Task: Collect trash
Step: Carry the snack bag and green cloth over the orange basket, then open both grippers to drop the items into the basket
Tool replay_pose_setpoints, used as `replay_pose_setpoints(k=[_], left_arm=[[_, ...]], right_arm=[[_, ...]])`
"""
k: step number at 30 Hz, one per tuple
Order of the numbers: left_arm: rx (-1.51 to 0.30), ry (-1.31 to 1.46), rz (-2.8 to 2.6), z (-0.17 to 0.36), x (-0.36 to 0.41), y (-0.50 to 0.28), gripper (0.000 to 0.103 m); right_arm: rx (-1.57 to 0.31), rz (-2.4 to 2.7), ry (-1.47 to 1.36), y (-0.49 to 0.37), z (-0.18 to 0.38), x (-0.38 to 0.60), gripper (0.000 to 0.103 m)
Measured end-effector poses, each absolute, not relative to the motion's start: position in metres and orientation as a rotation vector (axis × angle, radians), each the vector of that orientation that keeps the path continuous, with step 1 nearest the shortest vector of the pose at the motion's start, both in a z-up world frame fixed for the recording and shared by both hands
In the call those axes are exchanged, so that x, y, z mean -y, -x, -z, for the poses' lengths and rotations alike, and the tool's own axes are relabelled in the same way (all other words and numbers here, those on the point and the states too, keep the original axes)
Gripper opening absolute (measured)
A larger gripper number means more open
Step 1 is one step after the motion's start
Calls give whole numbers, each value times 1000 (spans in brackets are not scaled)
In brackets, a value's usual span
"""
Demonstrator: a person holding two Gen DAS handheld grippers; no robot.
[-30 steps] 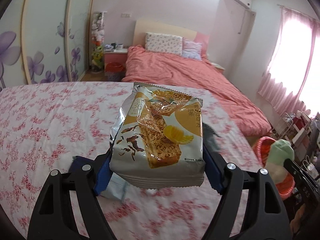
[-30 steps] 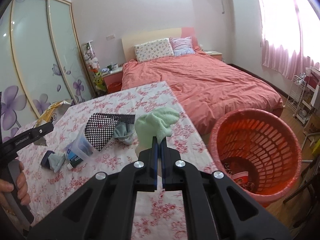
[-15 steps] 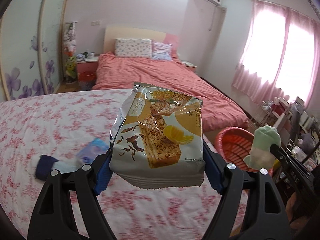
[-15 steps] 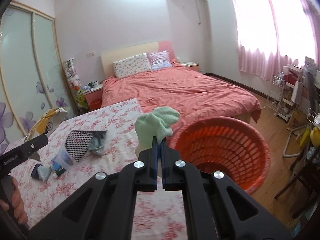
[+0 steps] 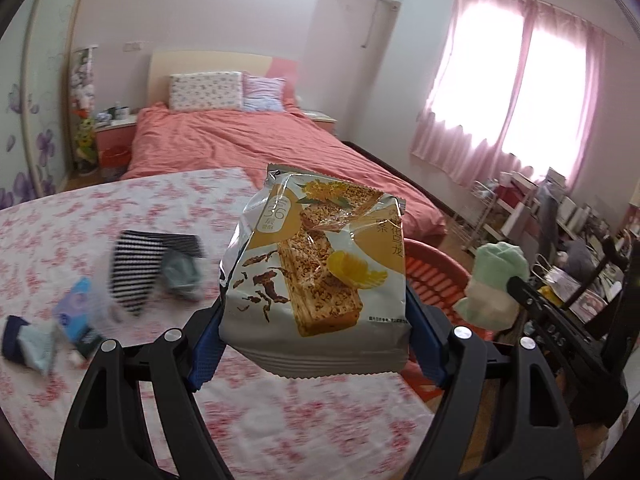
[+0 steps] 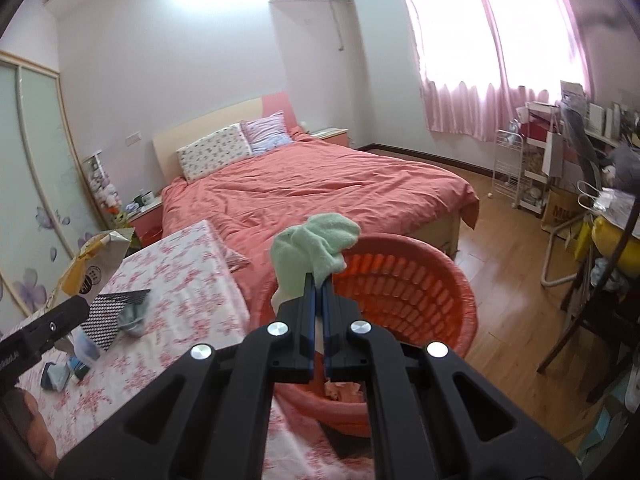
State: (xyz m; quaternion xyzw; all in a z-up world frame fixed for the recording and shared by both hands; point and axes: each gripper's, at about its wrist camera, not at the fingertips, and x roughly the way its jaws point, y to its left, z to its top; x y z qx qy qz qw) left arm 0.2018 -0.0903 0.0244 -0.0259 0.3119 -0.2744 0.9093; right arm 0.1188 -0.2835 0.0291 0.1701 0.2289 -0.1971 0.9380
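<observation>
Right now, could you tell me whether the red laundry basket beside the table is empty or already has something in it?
Not empty: the right wrist view shows the red basket with some crumpled scraps at its bottom, mostly hidden behind the right gripper.

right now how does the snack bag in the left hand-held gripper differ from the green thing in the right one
The glossy white-and-yellow snack packet is stiff, puffed and printed; the pale green fuzzy sock is soft, plain and crumpled. The packet is wide, so the left hand-held gripper holds it with jaws spread; the right hand-held gripper pinches the sock with jaws nearly together. Both are held clear of the floral tablecloth, near the red plastic basket.
</observation>
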Motion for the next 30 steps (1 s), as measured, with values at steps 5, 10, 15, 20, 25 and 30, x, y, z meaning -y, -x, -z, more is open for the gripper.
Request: replay_pose_setpoints(k=[5,10,15,20,25,30], left_arm=[[-653,49,622,-18,119,-200,77],[-679,30,667,-6,147,-202,77],[-707,15,699,3,171,-199,77],[-729,-5,721,11,188,-202,77],[-746,-22,729,17,204,-204,77],[-783,-54,723,29,218,-206,78]], right_arm=[[-465,416,-383,-121,-22,303,4],[-463,421,-418,-122,-13,320,4],[-465,426,-441,-126,-5,333,4],[-464,430,-456,-131,2,345,4],[-465,427,-491,-136,9,358,4],[-480,417,-518,-145,16,369,9]])
